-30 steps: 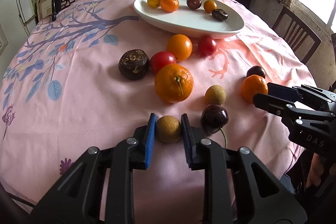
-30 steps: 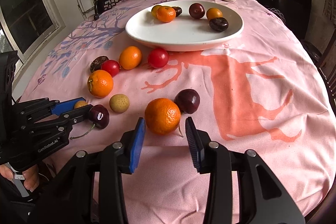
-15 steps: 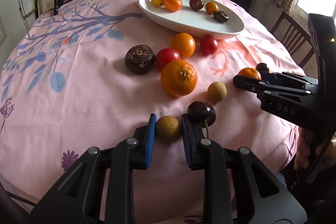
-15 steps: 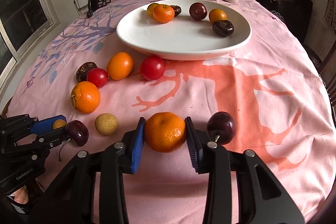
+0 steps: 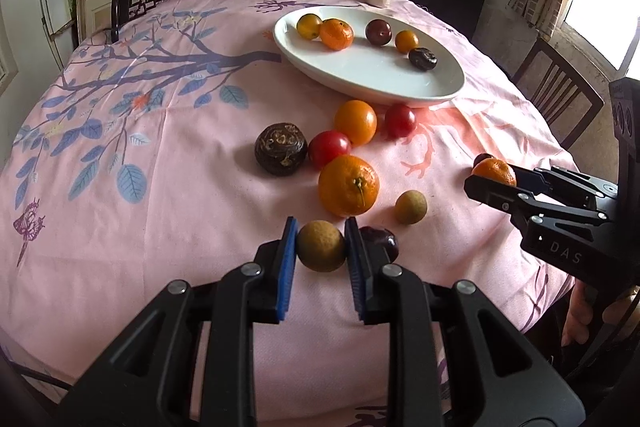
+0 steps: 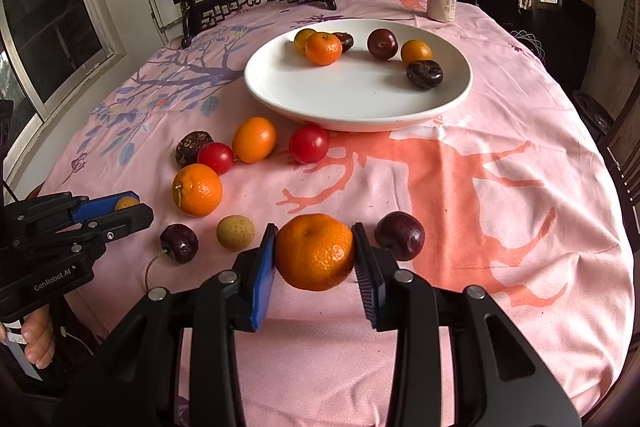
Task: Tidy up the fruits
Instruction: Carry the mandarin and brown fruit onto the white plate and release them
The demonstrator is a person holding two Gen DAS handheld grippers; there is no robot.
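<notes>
With the left gripper (image 5: pixel 321 246) clamping a longan (image 5: pixel 320 245) and the right gripper (image 6: pixel 315 251) a mandarin (image 6: pixel 315 251), both should lift clear and release low over the plate (image 6: pixel 280 89).

Lettering on my two black handheld grippers and on one drinks can.

In my left wrist view, at the right edge of the frame, the black plastic body of my right gripper (image 5: pixel 494 185) carries pale raised letters reading "DAS"; anything after that is cut off by the frame edge. In my right wrist view, at the lower left, the black body of my left gripper (image 6: pixel 127 207) reads "GenRobot.AI" in small white print. At the upper right of that view, the white aluminium drinks can (image 6: pixel 441 1) on the pink printed tablecloth (image 6: pixel 520 147) shows dark vertical characters, too small for me to read.
</notes>
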